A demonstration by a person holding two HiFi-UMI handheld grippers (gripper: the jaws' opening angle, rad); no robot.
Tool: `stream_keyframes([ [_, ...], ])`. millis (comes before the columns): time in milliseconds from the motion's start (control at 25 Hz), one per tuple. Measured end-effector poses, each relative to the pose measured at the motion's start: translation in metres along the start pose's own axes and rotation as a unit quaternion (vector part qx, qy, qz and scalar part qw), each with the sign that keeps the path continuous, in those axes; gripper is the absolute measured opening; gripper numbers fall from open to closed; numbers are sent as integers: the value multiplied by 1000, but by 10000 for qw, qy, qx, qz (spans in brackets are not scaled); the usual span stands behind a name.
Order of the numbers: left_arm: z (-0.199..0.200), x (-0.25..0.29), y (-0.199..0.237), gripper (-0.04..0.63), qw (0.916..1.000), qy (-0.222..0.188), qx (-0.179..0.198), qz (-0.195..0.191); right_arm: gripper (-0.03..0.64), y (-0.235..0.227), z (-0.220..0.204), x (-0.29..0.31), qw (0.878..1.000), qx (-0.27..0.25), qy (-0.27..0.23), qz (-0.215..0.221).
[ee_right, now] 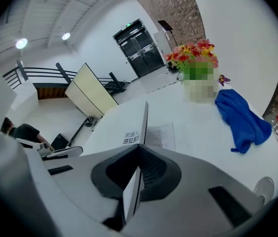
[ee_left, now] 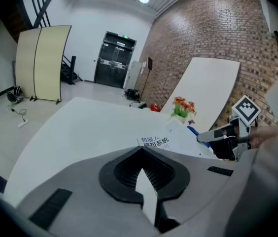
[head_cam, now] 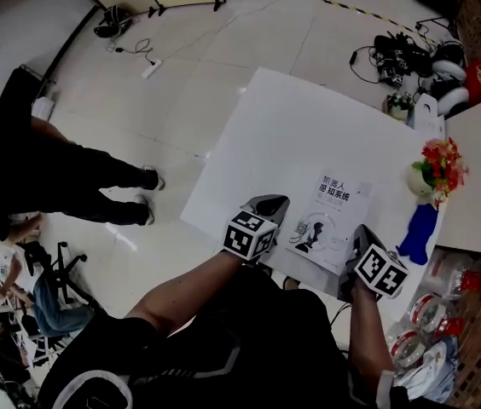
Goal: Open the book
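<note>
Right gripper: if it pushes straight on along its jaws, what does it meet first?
The right gripper is shut on the book's lifted cover, which runs edge-on straight ahead. Past it, seemingly only bare white table; depth is unclear. The flowers and blue cloth sit right of that line.

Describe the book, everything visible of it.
The book is a thin white paperback with dark title characters and a grey drawing on its cover. It lies on the white table, near its front edge, beside a blue cloth. The right gripper pinches the cover, raised on edge over a printed page; the left gripper pinches a white corner.
</note>
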State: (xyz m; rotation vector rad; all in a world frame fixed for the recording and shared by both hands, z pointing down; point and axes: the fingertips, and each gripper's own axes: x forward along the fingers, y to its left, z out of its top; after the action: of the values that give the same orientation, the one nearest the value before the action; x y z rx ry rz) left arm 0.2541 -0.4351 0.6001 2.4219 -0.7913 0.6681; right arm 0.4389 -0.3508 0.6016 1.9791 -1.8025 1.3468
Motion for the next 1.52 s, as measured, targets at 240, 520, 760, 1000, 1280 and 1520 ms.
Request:
stream_keyframes([
  [240, 21, -34, 11, -5, 9989, -457, 21, -34, 0, 28, 9, -8, 9990, -436, -87, -84],
  [520, 34, -67, 59, -5, 9969, -687, 5, -395, 0, 95, 19, -9, 9992, -296, -241, -93],
  [760, 44, -95, 106, -5, 9929, -1029, -1, -594, 0, 176, 15, 34, 9988, -449, -31, 208],
  [1000, 46, -131, 138, -5, 9911, -1212, -195, -524, 0, 234, -20, 105, 9921, -959, 729, 363],
  [1280, 41, -144, 161, -5, 9917, -1216, -67, -410, 0, 256, -65, 177, 9820, -1258, 1395, 206],
  [1520, 28, -145, 179, -5, 9941, -1036, -80, -314, 3, 250, -97, 206, 9760, -1272, 1764, 75],
])
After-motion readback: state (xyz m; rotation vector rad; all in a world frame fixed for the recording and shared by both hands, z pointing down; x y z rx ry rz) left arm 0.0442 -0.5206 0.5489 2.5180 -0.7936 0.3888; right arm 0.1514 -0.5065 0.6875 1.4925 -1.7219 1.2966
